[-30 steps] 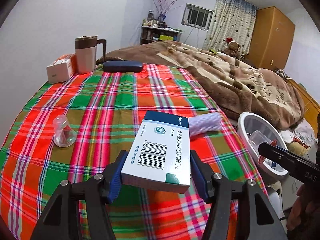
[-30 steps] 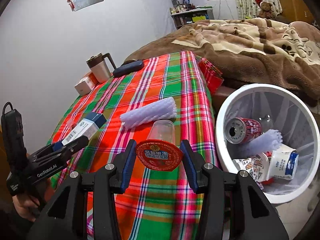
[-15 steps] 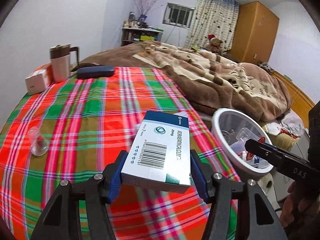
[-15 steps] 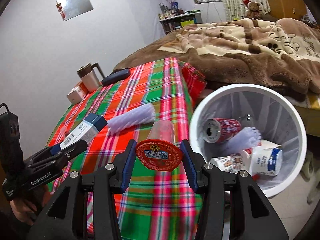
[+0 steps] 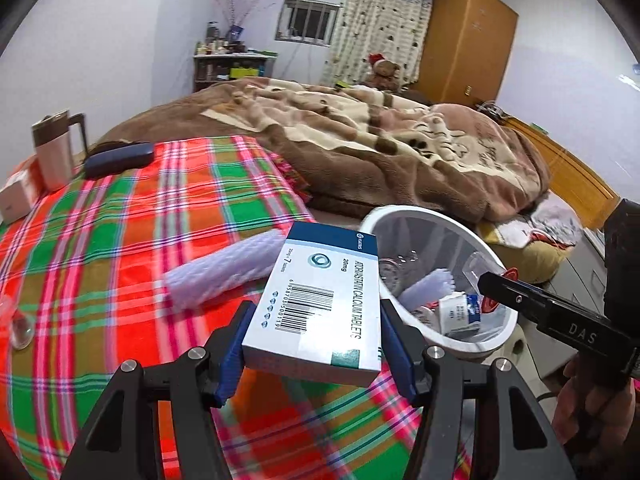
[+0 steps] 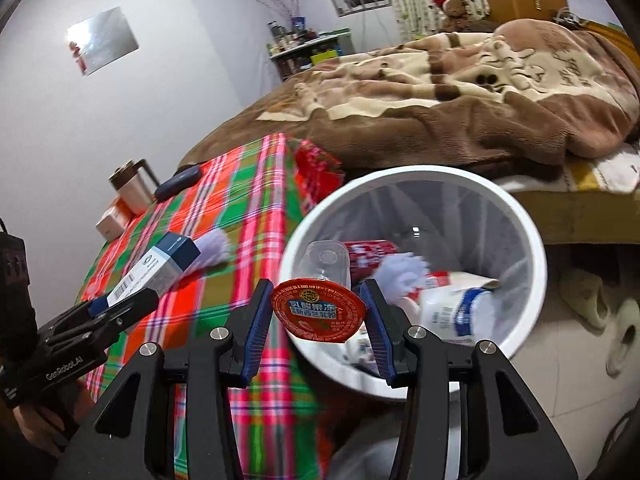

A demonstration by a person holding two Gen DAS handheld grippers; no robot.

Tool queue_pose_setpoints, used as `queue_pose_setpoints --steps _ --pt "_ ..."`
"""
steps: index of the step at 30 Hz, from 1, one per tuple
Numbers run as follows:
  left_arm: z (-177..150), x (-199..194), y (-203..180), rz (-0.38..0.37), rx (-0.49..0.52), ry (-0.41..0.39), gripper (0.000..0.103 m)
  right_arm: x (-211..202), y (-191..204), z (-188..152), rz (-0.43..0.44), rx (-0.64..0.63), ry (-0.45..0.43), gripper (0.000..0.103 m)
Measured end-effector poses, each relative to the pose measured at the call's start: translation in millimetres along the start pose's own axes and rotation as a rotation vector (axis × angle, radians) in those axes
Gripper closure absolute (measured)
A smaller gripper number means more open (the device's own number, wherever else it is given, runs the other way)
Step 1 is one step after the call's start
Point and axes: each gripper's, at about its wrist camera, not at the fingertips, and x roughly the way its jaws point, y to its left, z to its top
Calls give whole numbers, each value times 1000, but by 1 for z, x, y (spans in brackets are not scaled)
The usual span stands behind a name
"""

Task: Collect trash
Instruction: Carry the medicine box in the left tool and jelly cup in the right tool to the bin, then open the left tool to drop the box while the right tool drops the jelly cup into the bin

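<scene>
Plaid tablecloth [image 5: 120, 248] meets brown-blanketed bed [image 5: 360, 152].

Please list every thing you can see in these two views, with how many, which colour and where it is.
pill box: 1, white and blue, held above the table
jelly cup: 1, clear with red lid, held at the bin's rim
bin: 1, white, on the floor beside the table, holds trash
foam sleeve: 1, pale lilac, on the table
small clear cup: 1, table's left edge
table: 1, red-green plaid cloth
mug: 1, beige and brown, far corner
dark case: 1, beside the mug
bed blanket: 1, brown
left hand-held gripper: shut on the pill box
right hand-held gripper: shut on the jelly cup
</scene>
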Motion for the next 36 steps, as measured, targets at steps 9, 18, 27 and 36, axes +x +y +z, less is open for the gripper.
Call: queue_pose_setpoints --steps 9,18,27,36 --pt "6 22 -32 -58 53 30 43 -2 -23 -1 -32 42 -1 57" --pt "7 49 -58 -111 103 76 42 -3 -43 -3 -63 79 7 57" --pt "12 74 -75 -154 135 107 42 -2 -58 -4 -89 101 28 57" --pt "18 95 -85 -206 145 133 42 4 -67 -4 -121 111 57 56"
